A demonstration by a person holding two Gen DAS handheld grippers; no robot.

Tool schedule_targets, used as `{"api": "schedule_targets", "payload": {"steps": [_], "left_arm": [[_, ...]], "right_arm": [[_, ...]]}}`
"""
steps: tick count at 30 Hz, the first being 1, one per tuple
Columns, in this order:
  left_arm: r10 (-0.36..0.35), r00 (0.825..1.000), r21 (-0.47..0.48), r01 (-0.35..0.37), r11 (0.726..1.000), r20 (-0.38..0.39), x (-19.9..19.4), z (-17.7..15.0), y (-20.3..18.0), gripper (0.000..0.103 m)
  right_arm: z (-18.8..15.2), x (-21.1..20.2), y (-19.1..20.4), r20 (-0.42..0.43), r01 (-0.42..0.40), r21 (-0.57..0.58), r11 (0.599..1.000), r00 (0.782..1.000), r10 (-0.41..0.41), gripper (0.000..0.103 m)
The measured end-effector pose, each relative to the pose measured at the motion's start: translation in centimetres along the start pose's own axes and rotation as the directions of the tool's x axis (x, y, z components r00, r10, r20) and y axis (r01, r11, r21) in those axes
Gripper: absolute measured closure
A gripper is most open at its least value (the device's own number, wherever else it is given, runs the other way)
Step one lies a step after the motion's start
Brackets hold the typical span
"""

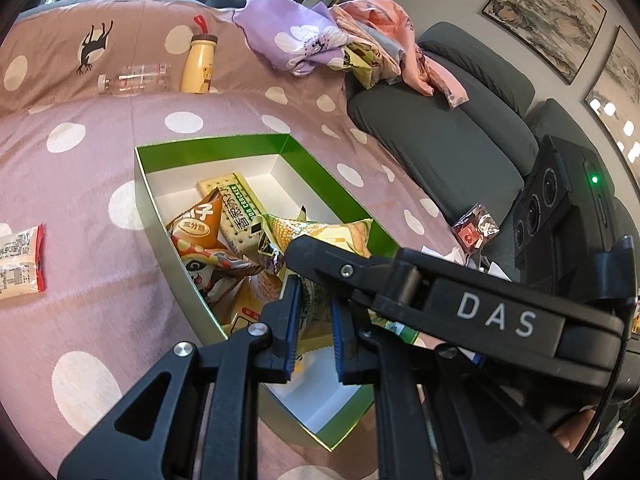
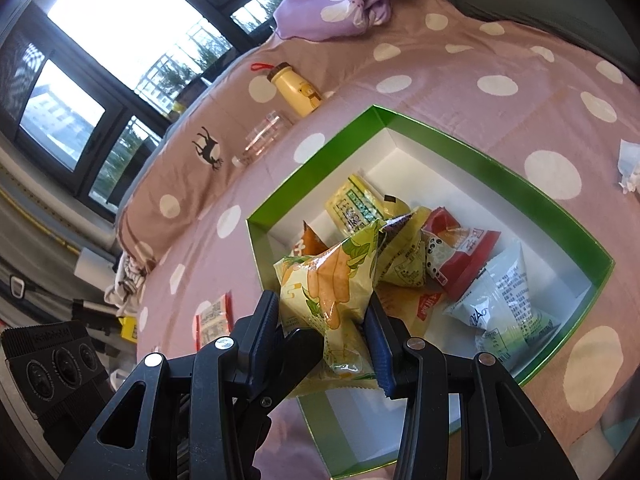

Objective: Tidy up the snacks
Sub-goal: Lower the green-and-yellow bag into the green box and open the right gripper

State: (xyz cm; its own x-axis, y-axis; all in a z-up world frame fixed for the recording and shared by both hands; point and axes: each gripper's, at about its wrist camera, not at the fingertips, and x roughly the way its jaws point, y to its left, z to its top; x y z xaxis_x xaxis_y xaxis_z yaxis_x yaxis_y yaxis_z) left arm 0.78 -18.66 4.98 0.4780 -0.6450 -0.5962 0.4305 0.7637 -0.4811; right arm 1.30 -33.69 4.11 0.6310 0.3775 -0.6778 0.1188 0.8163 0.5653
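Observation:
A green box with a white inside (image 1: 208, 146) (image 2: 480, 160) lies on a pink dotted bedspread and holds several snack packs: a cracker pack (image 1: 236, 208), an orange panda bag (image 1: 200, 244), a red bag (image 2: 460, 256) and a white bag (image 2: 504, 292). Both grippers hold one yellow-green snack bag (image 2: 332, 280) (image 1: 314, 308) above the box's near end. My right gripper (image 2: 322, 304) is shut on the bag's middle. My left gripper (image 1: 316, 330) is shut on its lower edge. One right finger (image 1: 316, 252) crosses just above the left pads.
A red-and-white packet (image 1: 20, 260) (image 2: 214, 316) lies on the bedspread left of the box. A yellow bottle (image 1: 198, 64) and a clear bottle (image 1: 136, 78) lie at the back. A small red packet (image 1: 476, 228) sits by the grey sofa cushion (image 1: 440, 140), with crumpled cloths (image 1: 304, 44) behind.

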Motion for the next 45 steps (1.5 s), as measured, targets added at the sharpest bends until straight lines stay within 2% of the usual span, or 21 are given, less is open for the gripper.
{"api": "schedule_targets", "payload": {"steps": [23,35,45], "left_arm": [[0.015,0.999,-0.021,-0.016,1.000,-0.045,1.3,-0.3,0.4,0.092],[0.031,0.997,0.018,-0.030,0.999,-0.067,2.5,-0.6,-0.4,0.092],[0.021,0.997,0.008,-0.020,1.000,-0.077,3.2,-0.7,-0.4,0.092]], "right_arm": [[0.0,1.5,-0.7,-0.044,0.055,0.017,0.998,0.998,-0.054,0.057],[0.3,1.7,-1.8,-0.046,0.096,0.036,0.995,0.995,-0.094,0.057],[0.6,2.0,-2.4,-0.051,0.113,0.049,0.992,0.993,-0.110,0.057]]}}
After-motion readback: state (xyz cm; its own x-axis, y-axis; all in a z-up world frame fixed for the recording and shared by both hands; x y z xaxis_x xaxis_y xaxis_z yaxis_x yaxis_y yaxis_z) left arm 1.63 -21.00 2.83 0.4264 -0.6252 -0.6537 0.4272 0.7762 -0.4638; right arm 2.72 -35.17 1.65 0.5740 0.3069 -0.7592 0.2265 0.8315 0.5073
